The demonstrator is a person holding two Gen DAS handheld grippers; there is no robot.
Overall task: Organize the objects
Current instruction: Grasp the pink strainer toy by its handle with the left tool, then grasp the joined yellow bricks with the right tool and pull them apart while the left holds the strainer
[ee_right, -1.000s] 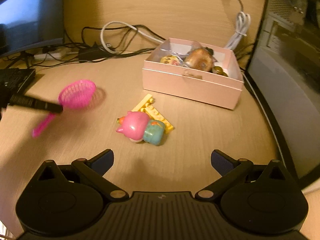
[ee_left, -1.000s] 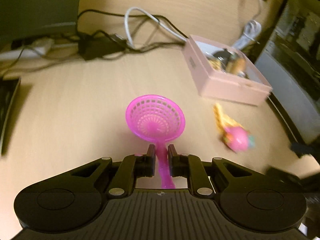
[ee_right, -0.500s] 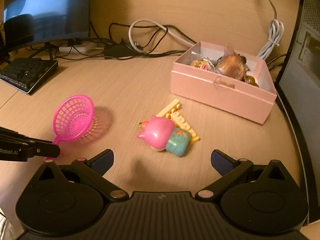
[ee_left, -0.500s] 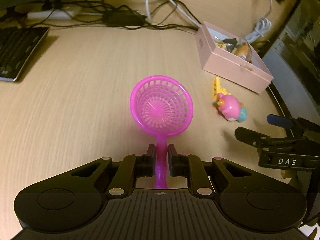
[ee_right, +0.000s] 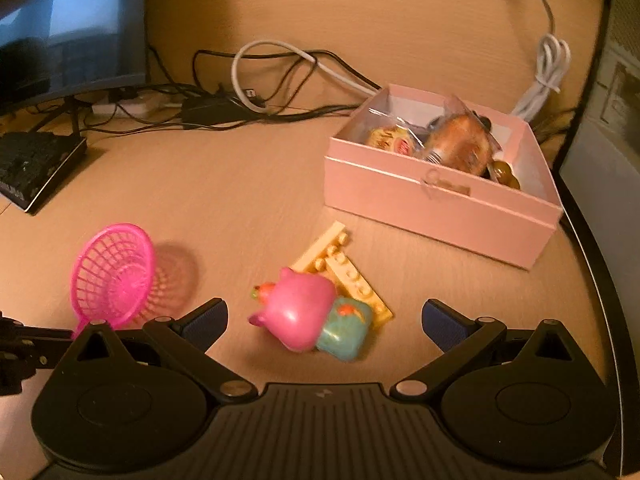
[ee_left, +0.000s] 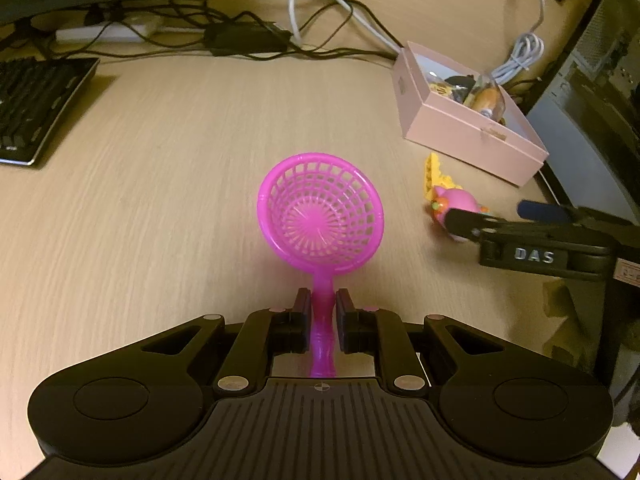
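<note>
My left gripper is shut on the handle of a pink toy strainer and holds it above the desk; the strainer also shows in the right wrist view. My right gripper is open, its fingers on either side of a pink and teal toy pig that lies on yellow building plates. The pig shows in the left wrist view, partly behind the right gripper's finger. A pink open box with several toys inside stands behind it, also in the left wrist view.
A black keyboard lies at the far left. Cables and a power brick run along the back. A monitor stands back left. A dark computer case stands at the desk's right edge.
My left gripper has pulled back and lifted with the strainer. My right gripper has moved forward and down, so the pig now sits between its open fingers.
</note>
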